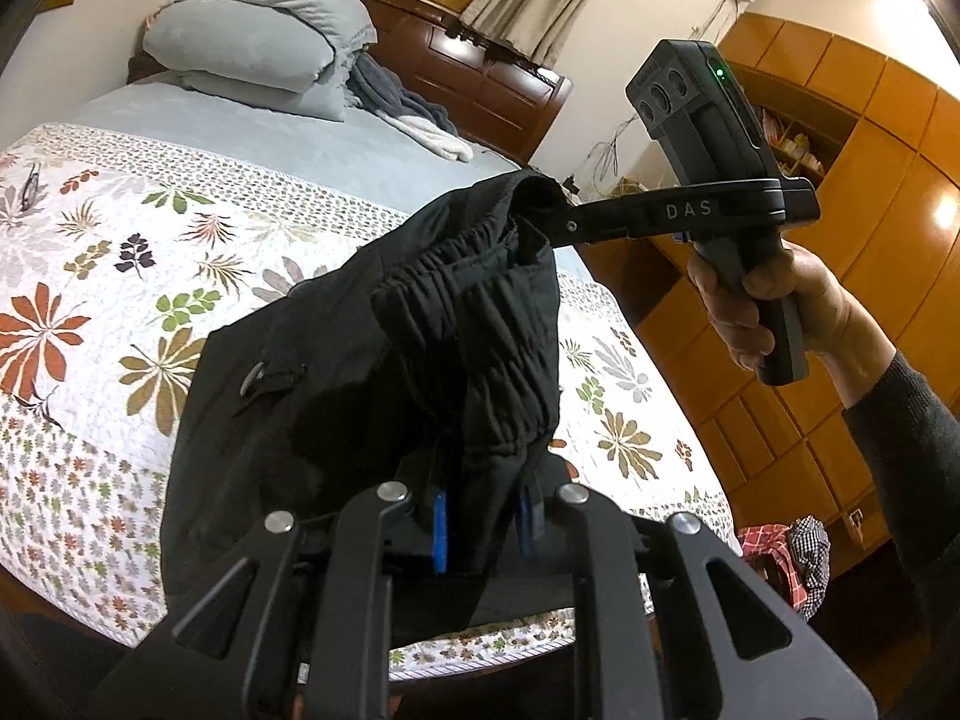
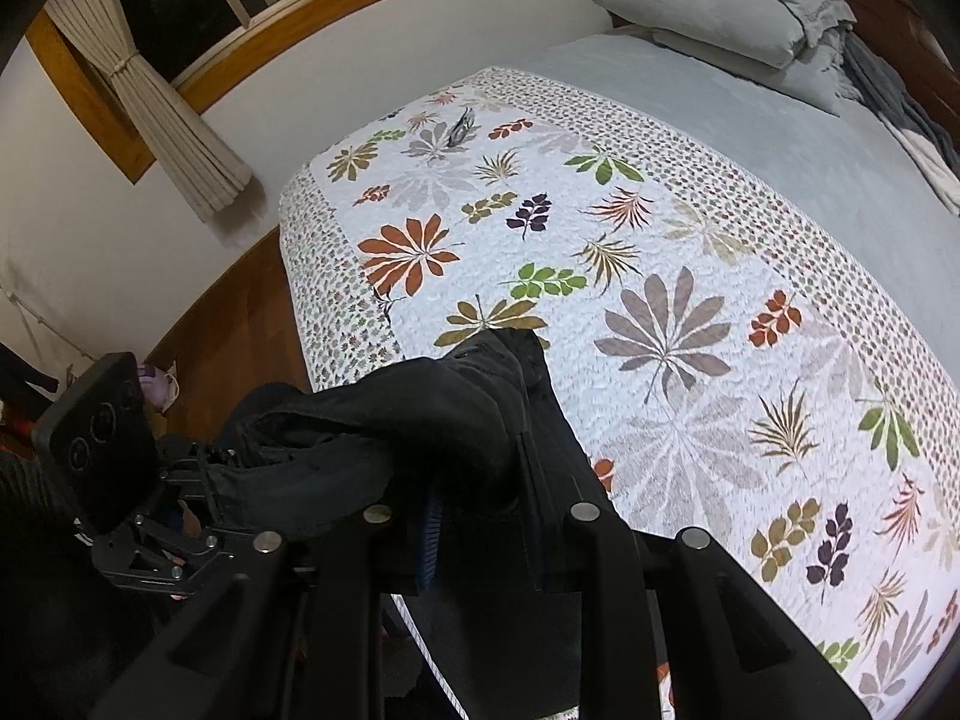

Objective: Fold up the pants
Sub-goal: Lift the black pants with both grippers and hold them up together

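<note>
**Both grippers pinching the waistband, pants held up over the bed**

Here we are above the bed (image 1: 372,144), and the black pants (image 1: 384,336) are up in the air, stretched between the two tools. The left gripper (image 1: 483,525) has its blue-padded fingers (image 1: 440,531) closed on a fold of the dark cloth right at the bottom of its own view, the fabric bunched between them and rising away from the camera. Across the span, the right gripper (image 1: 540,210) bites the far corner of the gathered elastic waistband, its jaws closed on the hem, with the person's right hand (image 1: 768,306) wrapped around the handle. From the right wrist view, the pants (image 2: 420,420) drape over and in front of the right gripper (image 2: 474,516), and the left gripper (image 2: 198,480) shows at the lower left, gripping the other end of the waistband. The rest of the garment hangs down toward the flowered quilt (image 1: 120,276). Grey pillows (image 1: 258,42) sit stacked at the head of the bed, well apart from the pants.
</note>
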Demonstrator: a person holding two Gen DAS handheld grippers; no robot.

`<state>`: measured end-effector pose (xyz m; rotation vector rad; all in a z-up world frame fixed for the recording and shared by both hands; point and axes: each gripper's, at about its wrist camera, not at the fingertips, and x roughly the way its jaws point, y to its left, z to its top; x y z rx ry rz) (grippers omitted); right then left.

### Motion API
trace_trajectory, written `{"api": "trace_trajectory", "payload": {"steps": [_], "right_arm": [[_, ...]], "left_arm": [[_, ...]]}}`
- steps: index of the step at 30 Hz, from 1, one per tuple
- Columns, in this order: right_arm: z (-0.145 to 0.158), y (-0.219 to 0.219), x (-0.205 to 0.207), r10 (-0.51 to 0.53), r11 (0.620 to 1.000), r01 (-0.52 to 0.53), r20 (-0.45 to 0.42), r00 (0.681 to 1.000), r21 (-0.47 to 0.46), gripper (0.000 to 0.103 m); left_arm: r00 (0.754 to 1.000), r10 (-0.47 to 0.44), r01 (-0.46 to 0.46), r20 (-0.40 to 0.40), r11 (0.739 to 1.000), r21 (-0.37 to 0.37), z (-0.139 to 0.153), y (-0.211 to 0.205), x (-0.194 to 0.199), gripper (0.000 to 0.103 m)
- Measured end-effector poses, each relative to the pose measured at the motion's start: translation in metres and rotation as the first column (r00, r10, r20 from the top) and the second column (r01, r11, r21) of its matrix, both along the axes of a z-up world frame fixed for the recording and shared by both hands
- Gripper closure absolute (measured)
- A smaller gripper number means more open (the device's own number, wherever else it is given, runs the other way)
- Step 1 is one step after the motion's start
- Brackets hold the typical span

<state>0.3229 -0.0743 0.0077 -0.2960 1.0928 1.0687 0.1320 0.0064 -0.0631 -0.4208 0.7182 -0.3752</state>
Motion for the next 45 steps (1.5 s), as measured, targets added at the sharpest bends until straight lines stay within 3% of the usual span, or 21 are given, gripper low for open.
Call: {"api": "trace_trajectory", "payload": {"steps": [26, 45], "right_arm": [[-0.041, -0.092, -0.004, -0.071, 0.997, 0.072, -0.033, 0.997, 0.031, 0.081], [-0.124, -0.165, 0.005, -0.135, 0.989, 0.143, -0.134, 0.982, 0.050, 0.082]], "left_arm": [[0.988, -0.140, 0.144, -0.066, 0.987, 0.064, -0.036, -0.083, 0.017, 0.089], [0.961, -0.212, 0.235, -0.180, 0.965, 0.115, -0.096, -0.139, 0.039, 0.089]]}}
